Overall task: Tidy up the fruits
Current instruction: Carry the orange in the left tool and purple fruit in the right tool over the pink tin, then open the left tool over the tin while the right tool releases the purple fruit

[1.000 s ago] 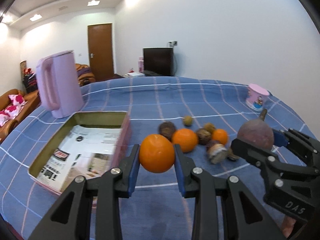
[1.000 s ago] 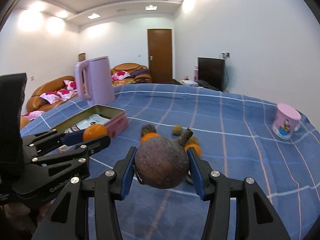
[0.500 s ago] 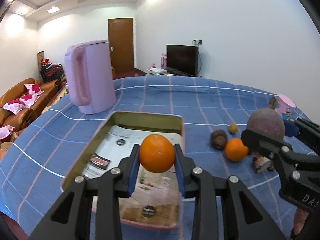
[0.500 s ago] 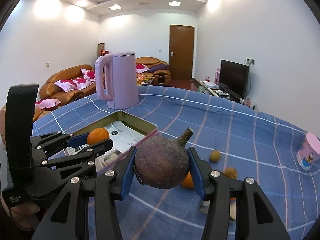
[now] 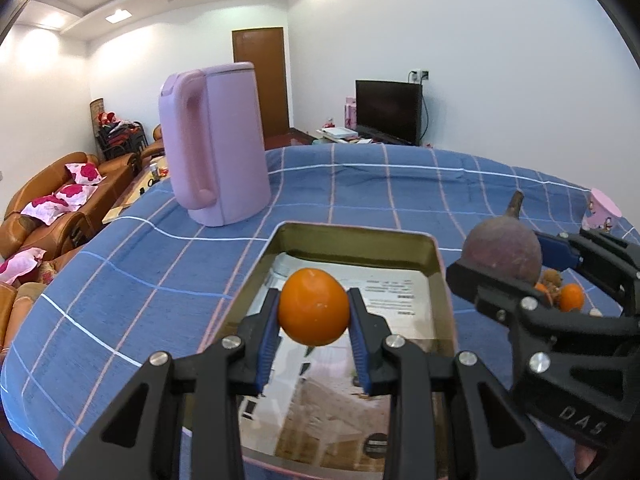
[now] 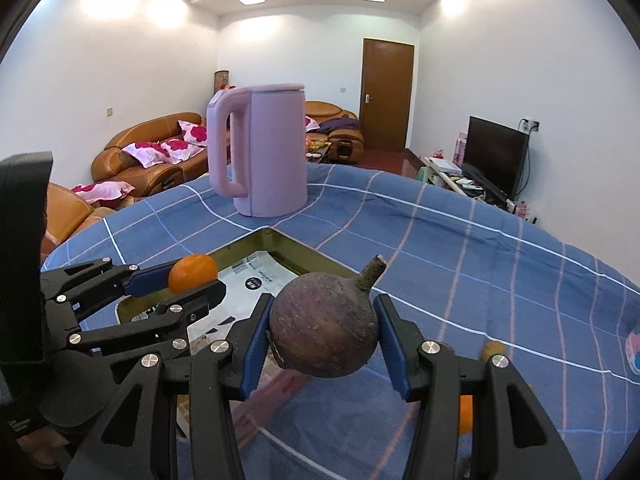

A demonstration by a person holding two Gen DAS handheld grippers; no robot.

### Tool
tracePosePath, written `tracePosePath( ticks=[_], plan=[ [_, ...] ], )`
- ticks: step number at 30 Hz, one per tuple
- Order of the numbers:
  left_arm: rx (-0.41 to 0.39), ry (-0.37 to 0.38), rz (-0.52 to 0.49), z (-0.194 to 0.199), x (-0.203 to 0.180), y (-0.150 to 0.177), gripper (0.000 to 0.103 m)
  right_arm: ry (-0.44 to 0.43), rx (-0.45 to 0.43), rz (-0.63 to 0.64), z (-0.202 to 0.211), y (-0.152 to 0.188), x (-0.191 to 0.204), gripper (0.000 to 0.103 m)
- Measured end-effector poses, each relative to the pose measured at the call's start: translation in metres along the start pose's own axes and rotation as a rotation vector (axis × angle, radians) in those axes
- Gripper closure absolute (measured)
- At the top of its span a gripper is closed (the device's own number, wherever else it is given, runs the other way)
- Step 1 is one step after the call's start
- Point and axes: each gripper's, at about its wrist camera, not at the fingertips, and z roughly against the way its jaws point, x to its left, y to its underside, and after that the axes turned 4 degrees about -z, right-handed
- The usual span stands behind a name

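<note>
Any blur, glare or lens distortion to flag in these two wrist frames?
Left wrist view: fisheye bends the table edge; orange sharp, tin base near the camera smeared. Right wrist view: ceiling lights blow out, dark corner vignetting, the purple fruit crisp, cloth beneath streaked.

Orange (image 5: 313,312): smooth, slightly glossy peel. Dark purple fruit (image 6: 324,326): matt, dull skin, rough woody stem. Tray (image 5: 435,252): metal, brassy inner walls with a soft sheen, pink-painted outer rim; printed glossy paper lines the floor. Kettle (image 5: 216,148): pale pink plastic, satin-smooth. Bench cover (image 5: 360,188): woven blue cloth, matt, thin white and pink check lines, lightly wrinkled. Left hand-held gripper (image 5: 313,330) and right hand-held gripper (image 6: 324,334): matt black plastic bodies, bright metal screw heads, blue ribbed rubbery pads (image 5: 267,340). Sofa (image 6: 152,148): glossy brown leather, cloth cushions. Door (image 6: 386,92): brown wood, semi-gloss.
</note>
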Motion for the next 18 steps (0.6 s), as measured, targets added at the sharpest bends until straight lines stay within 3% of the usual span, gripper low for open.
tracePosePath(
  ticks=[18],
  plan=[
    [0.095,-0.021,0.001,-0.034,0.021,0.007,0.069,-0.017,0.083,0.049,-0.042,0.003,0.015,0.051]
  ],
)
